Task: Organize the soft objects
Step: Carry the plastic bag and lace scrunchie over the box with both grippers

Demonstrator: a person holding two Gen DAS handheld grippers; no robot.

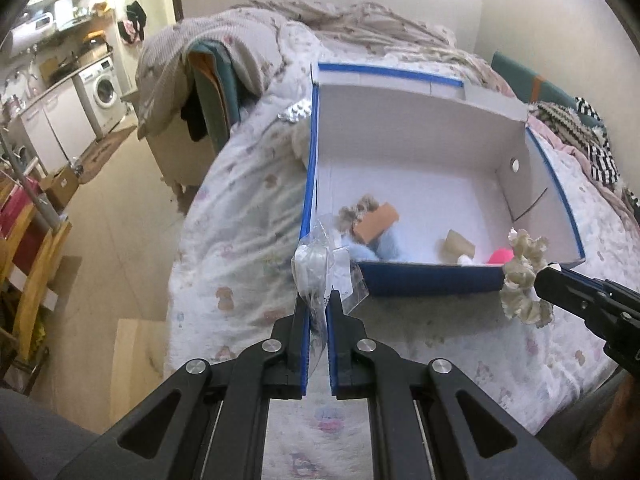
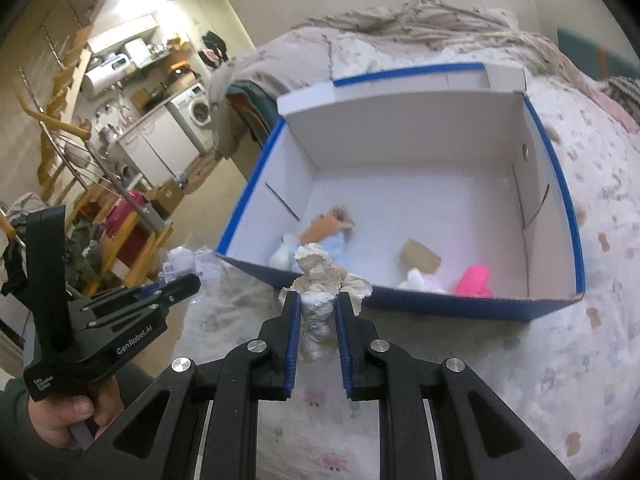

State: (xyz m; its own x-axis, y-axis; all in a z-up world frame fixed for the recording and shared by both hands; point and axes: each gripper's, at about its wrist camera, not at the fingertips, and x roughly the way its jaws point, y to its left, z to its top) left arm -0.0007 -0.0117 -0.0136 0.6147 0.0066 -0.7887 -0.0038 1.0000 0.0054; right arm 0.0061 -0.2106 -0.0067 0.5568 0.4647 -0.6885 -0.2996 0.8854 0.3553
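Left gripper (image 1: 318, 300): jaws nearly closed, pinching a clear plastic bag (image 1: 320, 268) with something white inside; its contents are too crumpled to name, and the bag hides the box's near left corner.
Right gripper (image 2: 317, 304): jaws narrowed around a cream angel figurine (image 2: 320, 280), held upright just in front of the box's near wall; its lower part is hidden between the fingers.
Box (image 1: 432, 280): blue outside, white inside, open on the bed (image 1: 240, 240).
Box contents: orange block (image 2: 318, 227) over a light blue fluffy item (image 2: 334, 246), a tan cardboard piece (image 2: 420, 258), a pink item (image 2: 474, 280), and white fluff (image 2: 416, 280); the near wall cuts off their lower edges.
Bed cover: pale print, its small figures too blurred to read.
Background: washing machine (image 1: 105, 90) at the far left, small and distorted.
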